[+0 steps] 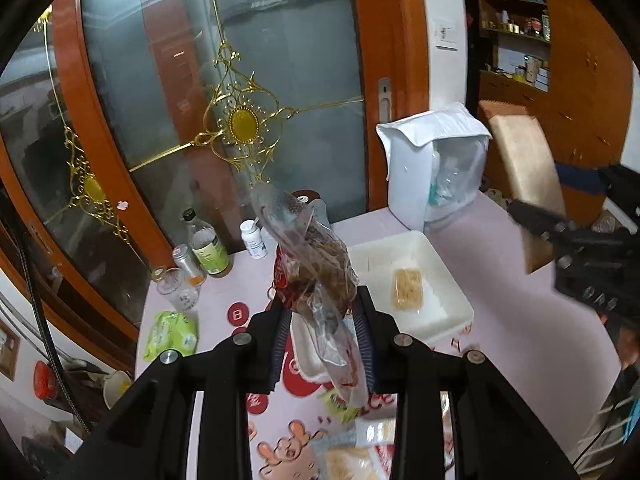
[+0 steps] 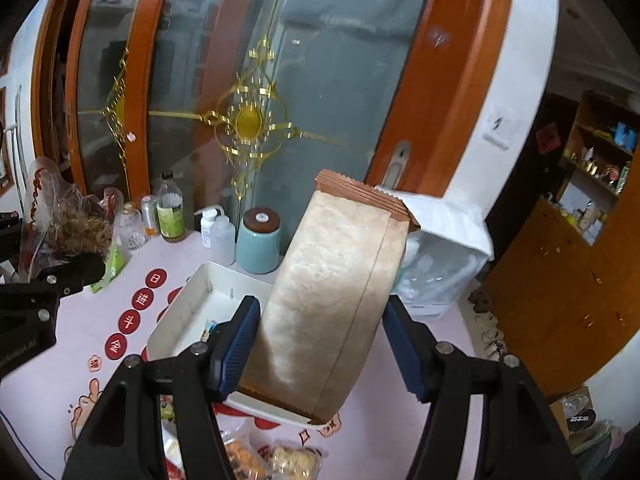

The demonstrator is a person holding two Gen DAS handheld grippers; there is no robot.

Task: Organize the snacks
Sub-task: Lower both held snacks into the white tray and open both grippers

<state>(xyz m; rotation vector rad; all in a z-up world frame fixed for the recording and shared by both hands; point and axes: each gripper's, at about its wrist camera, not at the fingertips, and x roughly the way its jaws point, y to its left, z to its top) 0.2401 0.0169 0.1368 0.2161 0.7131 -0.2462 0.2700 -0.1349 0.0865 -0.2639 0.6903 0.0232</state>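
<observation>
Black claw [image 2: 320,344] frames, silver screws, ribbed blue pads [image 2: 236,348].

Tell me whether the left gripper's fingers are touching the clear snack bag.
Touching. In the left wrist view the left gripper has both fingers pressed against the clear snack bag, which stands up between them, lifted above the table.

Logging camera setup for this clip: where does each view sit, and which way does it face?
Left wrist: on the left tongs, facing the glass door across the table; they grip a clear snack bag; right tongs at right edge.
Right wrist: on the right tongs, holding a tan packet.
Shared: white tray.
</observation>
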